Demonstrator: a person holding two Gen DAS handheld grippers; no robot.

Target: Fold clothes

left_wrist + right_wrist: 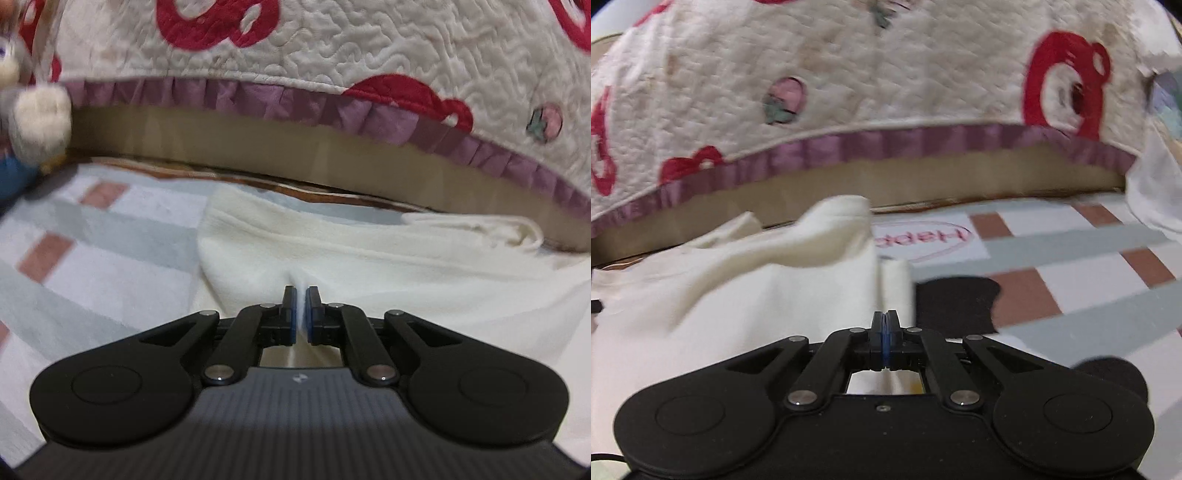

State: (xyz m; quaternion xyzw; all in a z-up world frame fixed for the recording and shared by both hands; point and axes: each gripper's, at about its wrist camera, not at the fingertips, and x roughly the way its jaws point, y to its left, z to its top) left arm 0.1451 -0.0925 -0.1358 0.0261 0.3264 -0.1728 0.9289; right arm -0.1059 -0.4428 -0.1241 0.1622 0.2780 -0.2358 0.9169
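Cream garment (369, 266) spread flat on checked sheet (92, 240), filling near and right portion of left wrist view; far edge close to tan board (258, 147) below quilted cover (332, 55) with red motifs and purple ruffle. Left gripper (303, 295) closed on garment: thin ridge of cream cloth pinched between blue pads, small pleat rising just beyond fingertips. Garment's left edge just left of gripper, bare sheet past it. Bunched cream fabric at far right near board. Plush toy (33, 122) at far left, blurred.

Right wrist view: same garment (757, 288) lying left of and under right gripper (885, 317), with raised fold at far middle. Right gripper fully closed, pads meeting; upright fold of cloth directly beyond tips, cloth visible under linkage, but whether cloth is caught between pads cannot be told. Black fabric patch (956, 302) just right of gripper, touching garment's right edge. Checked sheet (1071, 258) extending right and far, with oval printed label (923, 236) beyond garment.
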